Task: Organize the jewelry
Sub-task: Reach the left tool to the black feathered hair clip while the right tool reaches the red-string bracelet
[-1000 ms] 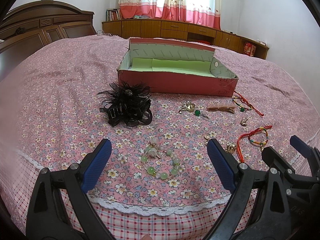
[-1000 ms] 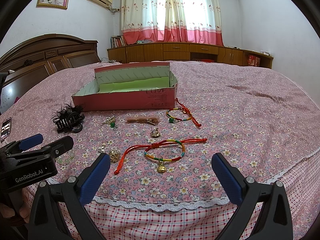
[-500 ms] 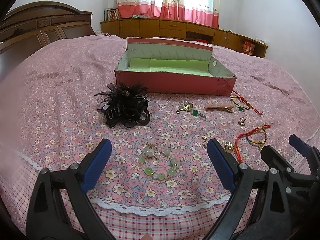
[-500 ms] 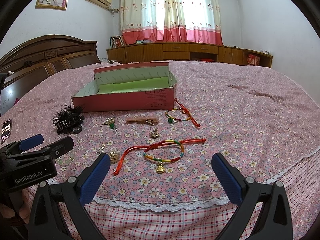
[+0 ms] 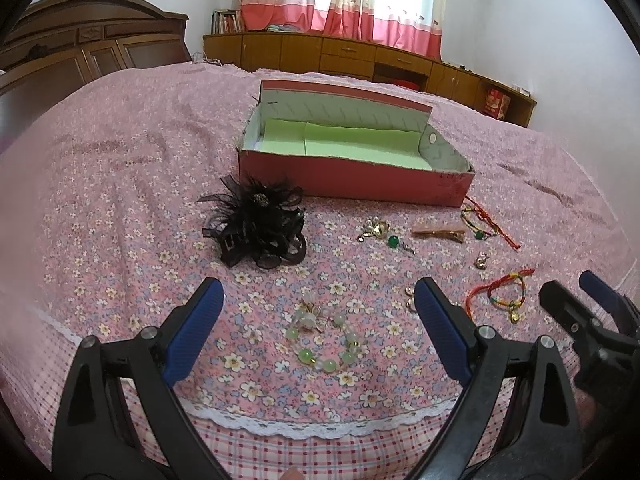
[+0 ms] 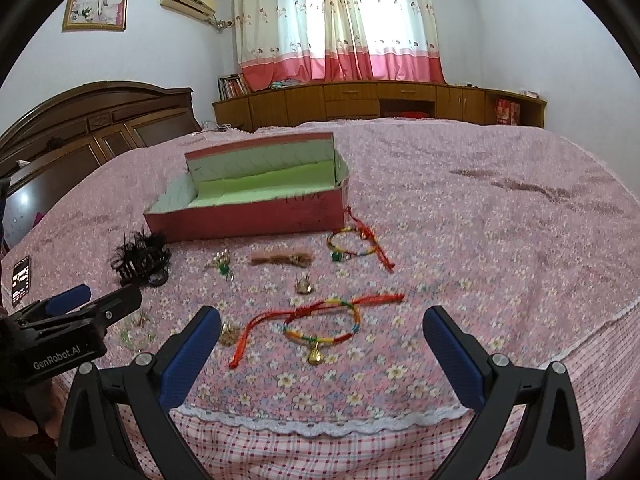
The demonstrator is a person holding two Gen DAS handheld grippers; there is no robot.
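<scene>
Both grippers have crept forward over the bed's edge. Left gripper (image 5: 318, 320) is spread wide and empty, the green bead bracelet (image 5: 326, 340) lying between its fingers. Right gripper (image 6: 320, 340) gapes too, framing the rainbow cord bracelet (image 6: 322, 326); the pink box (image 6: 256, 204) sits beyond.

Two wrist cameras, both low at the near edge of my bed, facing the window wall.

My left view looks forward between its open left gripper (image 5: 318, 312), sitting close over the green bead bracelet (image 5: 325, 340) and facing the red box (image 5: 352, 176). My right view sits just beside it, a little further right, over the rainbow cord bracelet (image 6: 324, 324), looking between the right gripper (image 6: 322, 334). Both share the box, the black hair clip (image 5: 256, 222) and the scattered pieces; each catches the other gripper at its edge.
</scene>
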